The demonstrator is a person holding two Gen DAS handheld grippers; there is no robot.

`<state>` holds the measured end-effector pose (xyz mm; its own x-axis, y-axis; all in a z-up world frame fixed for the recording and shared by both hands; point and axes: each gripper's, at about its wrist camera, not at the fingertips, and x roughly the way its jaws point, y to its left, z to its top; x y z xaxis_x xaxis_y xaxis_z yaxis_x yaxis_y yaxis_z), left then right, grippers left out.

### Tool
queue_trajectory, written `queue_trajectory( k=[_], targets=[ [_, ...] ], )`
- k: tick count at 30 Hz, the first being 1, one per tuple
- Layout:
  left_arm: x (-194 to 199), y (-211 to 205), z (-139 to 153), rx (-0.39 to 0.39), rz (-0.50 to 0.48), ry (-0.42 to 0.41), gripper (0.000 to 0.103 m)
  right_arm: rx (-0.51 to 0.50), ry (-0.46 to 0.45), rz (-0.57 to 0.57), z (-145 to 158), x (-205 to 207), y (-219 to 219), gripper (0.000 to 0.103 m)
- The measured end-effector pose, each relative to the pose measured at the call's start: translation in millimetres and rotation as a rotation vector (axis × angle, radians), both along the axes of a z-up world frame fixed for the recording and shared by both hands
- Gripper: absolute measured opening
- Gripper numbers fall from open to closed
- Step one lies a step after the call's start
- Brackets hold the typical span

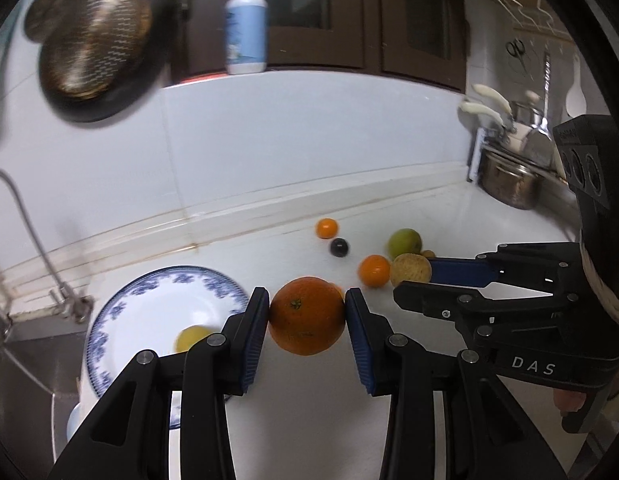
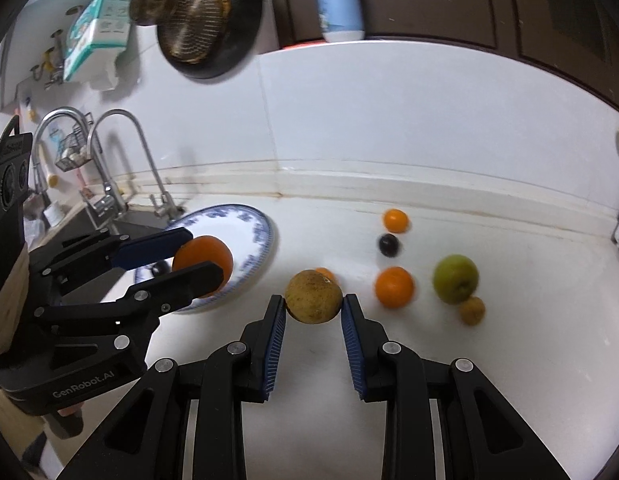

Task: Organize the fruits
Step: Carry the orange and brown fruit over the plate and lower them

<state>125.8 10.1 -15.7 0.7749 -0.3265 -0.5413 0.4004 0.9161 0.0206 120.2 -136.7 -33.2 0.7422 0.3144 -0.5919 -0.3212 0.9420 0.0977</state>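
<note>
- Left gripper (image 1: 306,312) is clamping a large orange (image 1: 306,315), holding it just right of the blue-patterned plate (image 1: 149,304).
- Right gripper (image 2: 313,308) is pinching a yellow-brown fruit (image 2: 313,297), further right of the plate.

Your left gripper (image 1: 307,316) hides part of the plate (image 1: 157,280); at about eight o'clock a blurred yellow fruit (image 1: 191,338) sits half behind a finger. In the right wrist view, a small orange fruit (image 2: 324,273) peeks from behind the brownish-yellow fruit (image 2: 313,297). A dark object (image 2: 160,268) on the plate stays too obscured to identify.
</note>
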Motion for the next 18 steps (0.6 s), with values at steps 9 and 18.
queue_trajectory(
  k=[9,18],
  targets=[
    [-5.4,51.9,9.7,-0.009,0.094,-0.029,0.038,0.004,-0.020,0.082,11.2,7.6,50.1,0.030],
    [3.7,92.6,16.0,-0.014,0.158,-0.040,0.038,0.025,-0.031,0.135,17.2,19.3,95.2,0.030]
  ],
)
